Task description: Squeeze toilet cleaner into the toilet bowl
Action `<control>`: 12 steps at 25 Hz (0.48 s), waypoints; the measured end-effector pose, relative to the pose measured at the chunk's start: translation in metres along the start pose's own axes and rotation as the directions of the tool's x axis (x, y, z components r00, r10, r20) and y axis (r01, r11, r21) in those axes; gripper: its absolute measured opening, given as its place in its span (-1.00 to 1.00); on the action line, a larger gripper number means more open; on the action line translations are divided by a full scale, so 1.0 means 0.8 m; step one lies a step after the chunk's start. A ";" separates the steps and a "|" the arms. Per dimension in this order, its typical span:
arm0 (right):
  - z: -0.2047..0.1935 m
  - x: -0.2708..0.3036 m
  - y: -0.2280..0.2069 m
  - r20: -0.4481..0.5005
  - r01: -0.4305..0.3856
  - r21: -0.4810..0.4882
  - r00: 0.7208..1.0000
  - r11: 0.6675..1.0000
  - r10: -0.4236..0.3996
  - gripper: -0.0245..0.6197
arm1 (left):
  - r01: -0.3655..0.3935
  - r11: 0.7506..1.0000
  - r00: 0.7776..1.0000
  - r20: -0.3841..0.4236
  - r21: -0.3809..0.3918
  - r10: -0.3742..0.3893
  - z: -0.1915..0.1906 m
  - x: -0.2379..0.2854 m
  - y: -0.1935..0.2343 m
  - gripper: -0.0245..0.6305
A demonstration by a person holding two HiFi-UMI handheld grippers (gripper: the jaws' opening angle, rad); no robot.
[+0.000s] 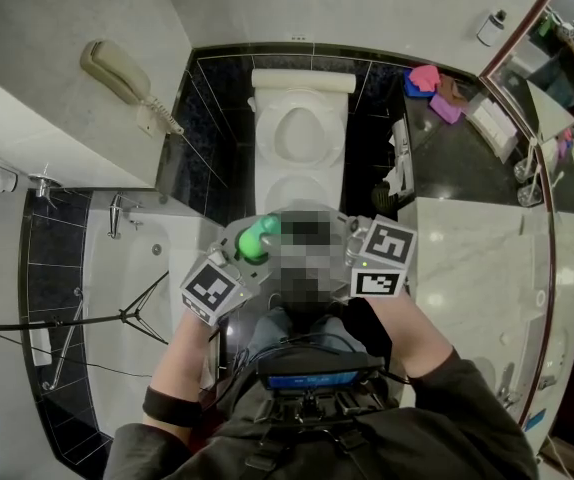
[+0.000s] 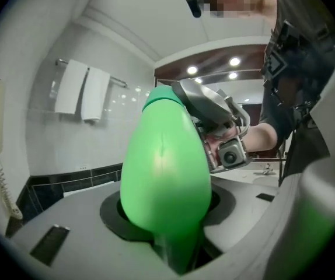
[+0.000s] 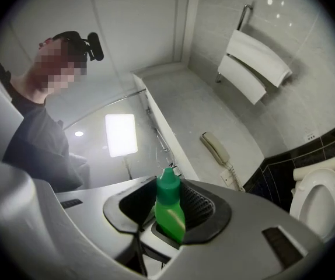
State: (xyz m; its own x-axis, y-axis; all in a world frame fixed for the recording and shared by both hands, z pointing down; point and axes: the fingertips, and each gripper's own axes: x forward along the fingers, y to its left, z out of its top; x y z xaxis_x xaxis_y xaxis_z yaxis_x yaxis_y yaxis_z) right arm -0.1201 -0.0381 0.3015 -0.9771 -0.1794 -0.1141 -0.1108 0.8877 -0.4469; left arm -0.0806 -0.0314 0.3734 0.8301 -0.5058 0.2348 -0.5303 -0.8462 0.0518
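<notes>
A green toilet cleaner bottle [image 1: 258, 238] is held in front of the person's chest, between both grippers. My left gripper [image 2: 167, 238] is shut on the bottle's wide body [image 2: 164, 174], which fills the left gripper view. My right gripper [image 3: 170, 223] is shut on the bottle's upper part, with the green cap [image 3: 168, 185] standing above its pads. In the left gripper view the right gripper [image 2: 217, 127] sits at the bottle's top. The white toilet [image 1: 302, 133] stands ahead with its lid up and its bowl open. A mosaic patch hides the jaw tips in the head view.
A bathtub [image 1: 117, 298] lies at the left, and a wall phone [image 1: 117, 73] hangs above it. At the right runs a marble counter [image 1: 467, 258], with small items on the dark ledge [image 1: 437, 93] behind it. White towels [image 3: 255, 66] hang on the wall.
</notes>
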 end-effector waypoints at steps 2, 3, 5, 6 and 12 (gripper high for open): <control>0.003 -0.003 0.007 -0.007 -0.050 -0.051 0.999 0.997 0.050 -0.49 | 0.079 0.997 0.997 0.004 -0.016 -0.079 0.005 -0.002 -0.012 -0.35; 0.005 -0.004 0.012 -0.008 -0.079 -0.077 0.997 0.994 0.078 -0.49 | 0.120 0.993 0.993 0.005 -0.021 -0.120 0.007 -0.003 -0.019 -0.35; 0.008 -0.007 0.028 -0.015 -0.147 -0.120 0.989 0.982 0.146 -0.49 | 0.200 0.979 0.980 0.012 -0.029 -0.200 0.010 -0.008 -0.032 -0.35; 0.009 -0.008 0.037 -0.022 -0.184 -0.136 0.983 0.974 0.183 -0.49 | 0.240 0.970 0.971 0.017 -0.028 -0.239 0.010 -0.010 -0.039 -0.35; 0.011 -0.021 0.067 -0.028 -0.314 -0.235 0.948 0.920 0.317 -0.49 | 0.379 0.924 0.925 0.027 -0.040 -0.379 0.018 -0.019 -0.071 -0.35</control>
State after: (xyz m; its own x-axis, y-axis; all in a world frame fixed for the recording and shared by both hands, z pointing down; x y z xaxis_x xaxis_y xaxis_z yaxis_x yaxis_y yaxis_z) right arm -0.1083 0.0086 0.2721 -0.9667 0.1229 -0.2245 0.1624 0.9725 -0.1672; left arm -0.0608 0.0221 0.3530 0.9733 -0.1521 0.1719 -0.1822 -0.9675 0.1755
